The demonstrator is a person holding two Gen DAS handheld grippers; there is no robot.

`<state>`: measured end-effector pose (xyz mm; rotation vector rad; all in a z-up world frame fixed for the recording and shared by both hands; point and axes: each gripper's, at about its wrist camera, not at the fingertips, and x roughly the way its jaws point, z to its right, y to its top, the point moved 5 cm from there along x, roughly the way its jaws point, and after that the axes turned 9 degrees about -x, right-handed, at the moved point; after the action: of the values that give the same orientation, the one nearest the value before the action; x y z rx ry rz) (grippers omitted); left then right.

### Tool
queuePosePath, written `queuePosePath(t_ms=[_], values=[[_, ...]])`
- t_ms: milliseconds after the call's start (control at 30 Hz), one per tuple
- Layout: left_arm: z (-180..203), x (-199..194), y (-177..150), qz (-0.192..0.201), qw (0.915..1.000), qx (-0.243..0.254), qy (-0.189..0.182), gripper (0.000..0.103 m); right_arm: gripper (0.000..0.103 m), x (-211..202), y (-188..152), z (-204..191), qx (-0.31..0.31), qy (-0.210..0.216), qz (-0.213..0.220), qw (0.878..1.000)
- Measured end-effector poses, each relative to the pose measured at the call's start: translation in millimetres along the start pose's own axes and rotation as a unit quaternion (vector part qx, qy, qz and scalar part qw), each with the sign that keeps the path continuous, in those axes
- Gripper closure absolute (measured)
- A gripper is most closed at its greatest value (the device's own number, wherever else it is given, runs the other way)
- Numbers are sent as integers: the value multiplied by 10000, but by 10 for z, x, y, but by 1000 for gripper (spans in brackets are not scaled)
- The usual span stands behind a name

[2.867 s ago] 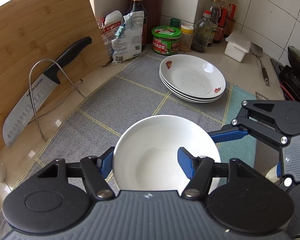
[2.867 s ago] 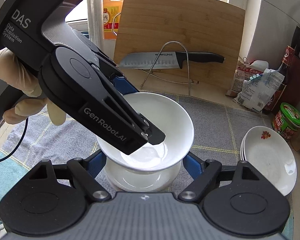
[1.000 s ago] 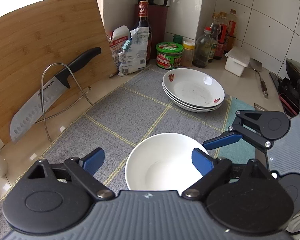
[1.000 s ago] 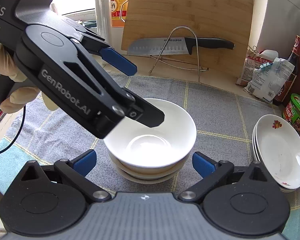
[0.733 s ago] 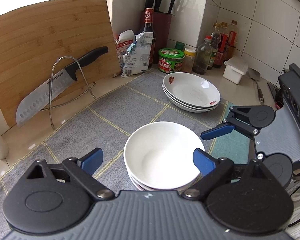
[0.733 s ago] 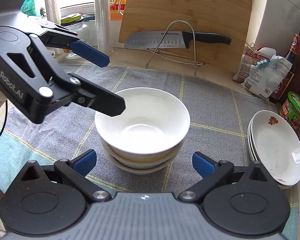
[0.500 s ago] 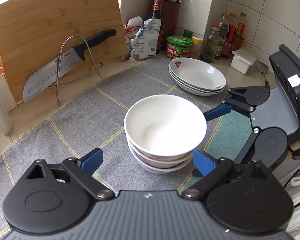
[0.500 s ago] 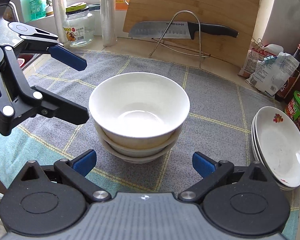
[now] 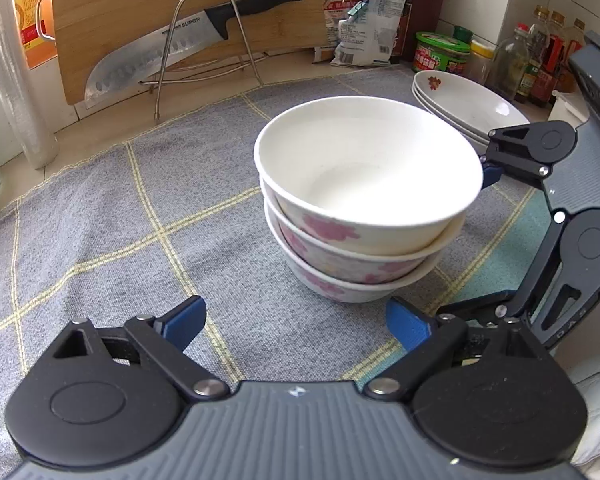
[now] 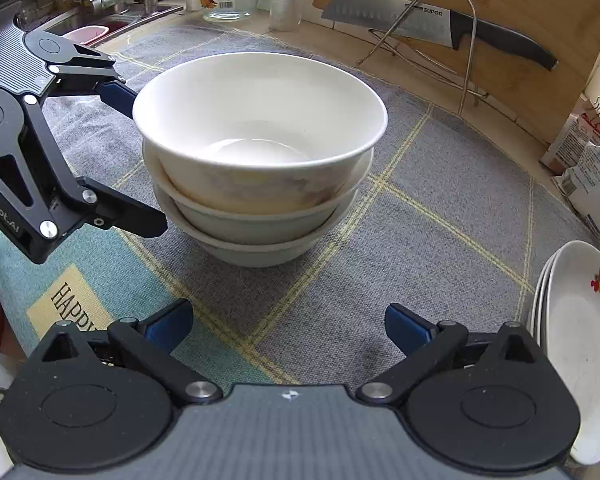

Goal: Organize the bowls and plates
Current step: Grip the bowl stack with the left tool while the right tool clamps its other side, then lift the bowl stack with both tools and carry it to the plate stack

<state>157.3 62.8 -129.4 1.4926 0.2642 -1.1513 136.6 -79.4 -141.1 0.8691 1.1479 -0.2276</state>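
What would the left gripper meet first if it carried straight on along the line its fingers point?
Probably the stack of bowls, which sits just ahead of the open left gripper; pointing downward, it might touch the grey mat first.

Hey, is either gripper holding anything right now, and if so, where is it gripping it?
Nothing is held. The left gripper and right gripper both have open jaws, with only the mat between them, short of the bowl stack.

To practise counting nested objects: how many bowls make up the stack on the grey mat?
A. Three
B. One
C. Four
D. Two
A: the stack of bowls shows three separate rims, one nested inside the next, in both wrist views.
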Motion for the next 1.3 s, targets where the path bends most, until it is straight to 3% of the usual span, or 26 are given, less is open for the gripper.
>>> queuePosePath(t_ms=[300, 400, 733, 1000, 1300], values=[[114, 186, -54, -145, 9996, 87, 214, 6, 0, 82, -24, 112, -290, 438, 187, 9984], [117, 217, -37, -146, 9996, 209, 138, 1, 0, 61, -61, 133, -387, 491, 273, 9977], [74, 245, 13, 82, 9953, 871, -405, 0, 0, 33, -123, 134, -572, 588, 534, 9952], [51, 310, 57, 39, 9863, 1412, -849, 0, 0, 94, -2, 154, -664, 657, 340, 9950], [19, 294, 136, -141, 9682, 2053, -1421, 6, 0, 145, 159, 184, -1057, 741, 356, 9910]])
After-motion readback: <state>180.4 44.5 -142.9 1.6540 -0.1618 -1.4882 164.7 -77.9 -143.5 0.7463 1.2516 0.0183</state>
